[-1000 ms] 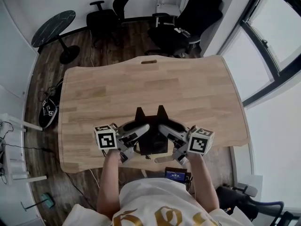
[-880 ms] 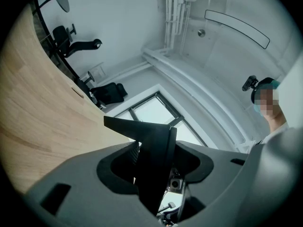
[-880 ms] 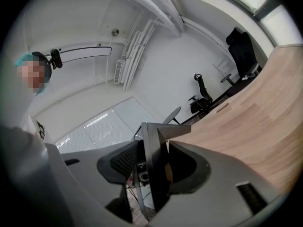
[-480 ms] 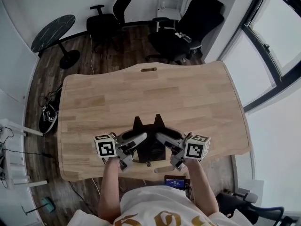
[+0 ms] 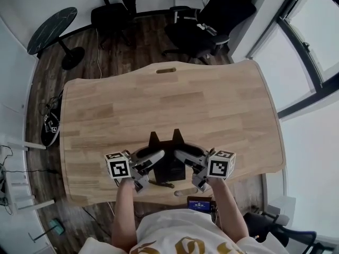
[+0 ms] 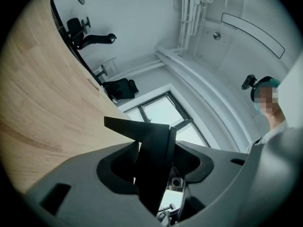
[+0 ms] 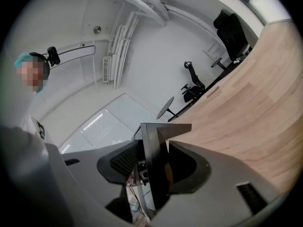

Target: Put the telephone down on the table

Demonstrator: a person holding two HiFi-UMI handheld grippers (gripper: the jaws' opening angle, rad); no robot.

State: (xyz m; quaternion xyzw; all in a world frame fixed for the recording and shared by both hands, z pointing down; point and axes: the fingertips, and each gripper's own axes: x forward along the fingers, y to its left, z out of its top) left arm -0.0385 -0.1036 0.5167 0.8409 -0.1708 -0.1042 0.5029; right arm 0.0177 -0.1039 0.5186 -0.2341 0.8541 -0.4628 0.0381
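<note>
Down it comes: against the earlier head views, the telephone and both grippers sit lower and nearer the person, and the two black prongs at its far end have slid back toward the near edge of the surface. Right now the telephone is a flat black slab just above, or perhaps already on, the wood close to that near edge. The head view does not show whether its underside touches. A dark streak shows under its near end, and I cannot tell if that is a shadow or part of the set.

The left gripper has it by the left side edge. Its own view shows the slab edge-on between the jaws, which stand partly apart with both pads pressed flat on the black panel. The right gripper does the same on the right edge, jaws clamped across the thin side, wood grain running past beyond it. Both are rolled, so the pinch goes through the slab's thickness.

By its look the telephone should be a hard, stiff shell that will not flex in the grip. Smooth plastic like that could slip if one side loosens first. A grip from each side suggests some weight, or at least an awkward width. The two side edges look like the right places to take it, well clear of the prongs, which seem the parts most likely to snag or snap.
</note>
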